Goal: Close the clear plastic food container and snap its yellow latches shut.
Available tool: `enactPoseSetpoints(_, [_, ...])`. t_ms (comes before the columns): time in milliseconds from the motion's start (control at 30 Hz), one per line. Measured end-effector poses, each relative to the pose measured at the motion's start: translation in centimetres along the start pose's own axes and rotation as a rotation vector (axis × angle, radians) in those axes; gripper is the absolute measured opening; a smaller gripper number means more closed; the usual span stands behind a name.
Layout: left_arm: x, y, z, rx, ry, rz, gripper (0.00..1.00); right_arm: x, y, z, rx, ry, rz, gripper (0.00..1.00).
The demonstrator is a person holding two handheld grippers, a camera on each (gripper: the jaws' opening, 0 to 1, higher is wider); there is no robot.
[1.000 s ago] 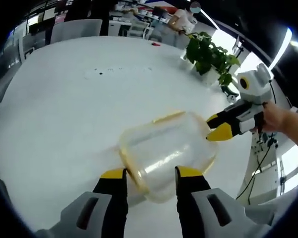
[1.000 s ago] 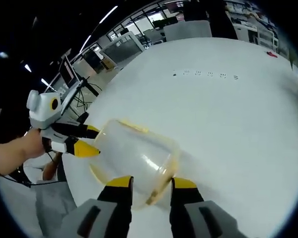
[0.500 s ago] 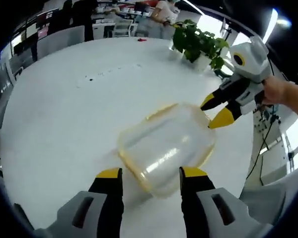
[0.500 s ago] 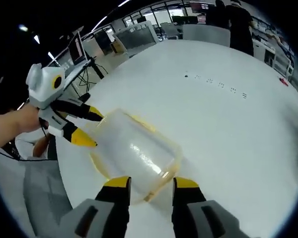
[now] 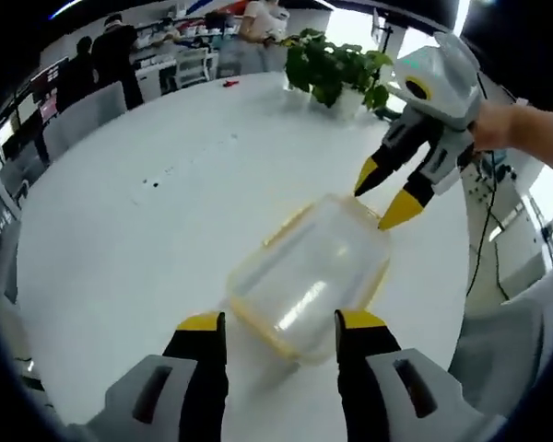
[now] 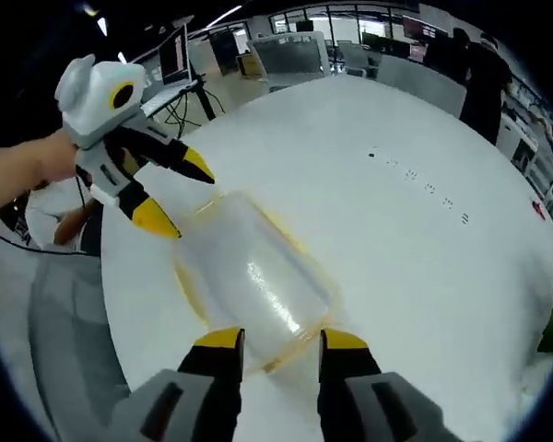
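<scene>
The clear plastic container (image 5: pixel 309 276) with a yellow rim lies on the white round table (image 5: pixel 138 230). Its near end sits between the tips of my left gripper (image 5: pixel 281 324), which stands open. At its far end my right gripper (image 5: pixel 384 195) comes in from the upper right, open, with its yellow tips just above the rim. In the right gripper view the container (image 6: pixel 253 276) runs away from my right gripper (image 6: pixel 281 341), open at its near end. My left gripper (image 6: pixel 177 191) is spread over the far corner. A yellow strip (image 5: pixel 290 221) shows along one long side; I cannot tell how the latches stand.
A potted plant (image 5: pixel 332 69) stands at the table's far edge, with chairs and people beyond it. The table edge (image 6: pixel 120 304) runs close along the container, with floor and cables below. A hand (image 5: pixel 511 124) holds the right gripper.
Both views now look down more steeply on the container. The right gripper's tips have lifted from the container's far end to just above it. The container has stayed on the table.
</scene>
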State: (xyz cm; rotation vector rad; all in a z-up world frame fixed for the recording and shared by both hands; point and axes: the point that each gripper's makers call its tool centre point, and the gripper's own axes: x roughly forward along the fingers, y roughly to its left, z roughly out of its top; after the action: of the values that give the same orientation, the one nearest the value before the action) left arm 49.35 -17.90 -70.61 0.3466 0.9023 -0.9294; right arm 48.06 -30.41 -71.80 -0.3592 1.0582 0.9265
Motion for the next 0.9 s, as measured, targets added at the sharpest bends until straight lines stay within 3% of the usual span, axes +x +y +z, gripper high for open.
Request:
enactPoseSetpoints(67, [-0.1,-0.1,0.4,0.016,-0.001,-0.001,0.47,-0.1,0.1,0.3,-0.054,0.019,-0.006,0.28])
enactPoseSetpoints(433, [-0.9,0.1,1.3,0.151,0.028,-0.001,0.45,0.4,1.8,1.6,-0.175,0.029,0.047,0.3])
enactPoseSetpoints(900, [0.1,-1.5,1.7,0.298,0.063,-0.05,0.46,1.6,3.0,2.5,-0.271,0.048,0.084,0.3])
